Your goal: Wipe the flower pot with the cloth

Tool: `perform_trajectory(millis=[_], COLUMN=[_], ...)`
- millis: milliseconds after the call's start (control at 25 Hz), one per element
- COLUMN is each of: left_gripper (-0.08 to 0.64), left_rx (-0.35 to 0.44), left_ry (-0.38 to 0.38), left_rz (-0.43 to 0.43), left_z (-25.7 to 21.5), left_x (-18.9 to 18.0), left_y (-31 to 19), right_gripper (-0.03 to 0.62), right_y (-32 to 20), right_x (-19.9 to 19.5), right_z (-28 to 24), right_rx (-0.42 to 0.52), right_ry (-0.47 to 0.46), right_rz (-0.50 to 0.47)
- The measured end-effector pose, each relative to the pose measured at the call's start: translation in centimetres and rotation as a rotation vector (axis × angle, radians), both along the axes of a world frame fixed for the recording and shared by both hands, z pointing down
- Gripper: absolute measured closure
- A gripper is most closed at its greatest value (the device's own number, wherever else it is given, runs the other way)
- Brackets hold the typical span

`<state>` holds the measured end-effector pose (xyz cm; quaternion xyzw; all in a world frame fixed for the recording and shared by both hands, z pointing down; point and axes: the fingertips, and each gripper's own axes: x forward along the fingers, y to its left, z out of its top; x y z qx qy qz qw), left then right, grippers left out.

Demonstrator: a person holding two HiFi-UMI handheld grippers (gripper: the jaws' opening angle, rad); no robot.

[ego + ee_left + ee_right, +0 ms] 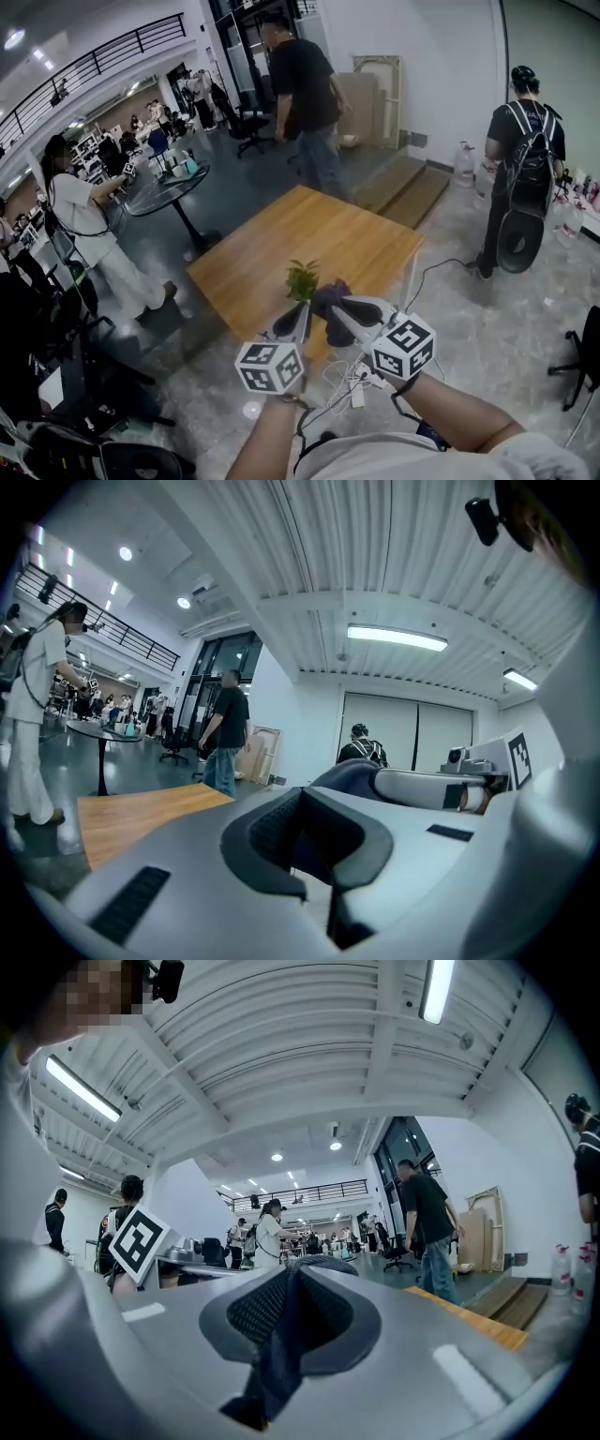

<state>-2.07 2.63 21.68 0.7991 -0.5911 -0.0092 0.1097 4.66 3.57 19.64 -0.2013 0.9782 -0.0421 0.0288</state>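
In the head view a small green plant (302, 278) stands near the front edge of the wooden table (309, 239); its pot is hidden behind the gripper tips and the cloth. The dark blue cloth (329, 302) hangs bunched just right of the plant. My right gripper (343, 308) is shut on the cloth (298, 1309), which runs down between its pads. My left gripper (298, 317) sits close beside it, below the plant. Dark blue fabric (307, 853) shows between its closed pads, and more cloth (349, 774) bulges just beyond them, next to the right gripper's grey jaw.
A person in black (305, 89) stands beyond the table's far side, another with a backpack (521, 169) at the right. A round black table (169, 187) and a person in white (89, 234) are at the left. Cables (352, 380) lie on the floor below me.
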Motion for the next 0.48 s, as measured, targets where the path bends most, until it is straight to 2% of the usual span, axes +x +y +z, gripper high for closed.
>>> perform_trajectory(millis=[480], left_gripper=[0.554], left_rx=[0.019], left_ry=[0.005], left_rz=[-0.006], left_z=[0.0], left_x=[-0.6], left_y=[0.9], right_gripper=[0.552], right_y=[1.1], right_x=[-0.6], right_z=[-0.1], right_rx=[0.012], right_ry=[0.0], right_rz=[-0.002])
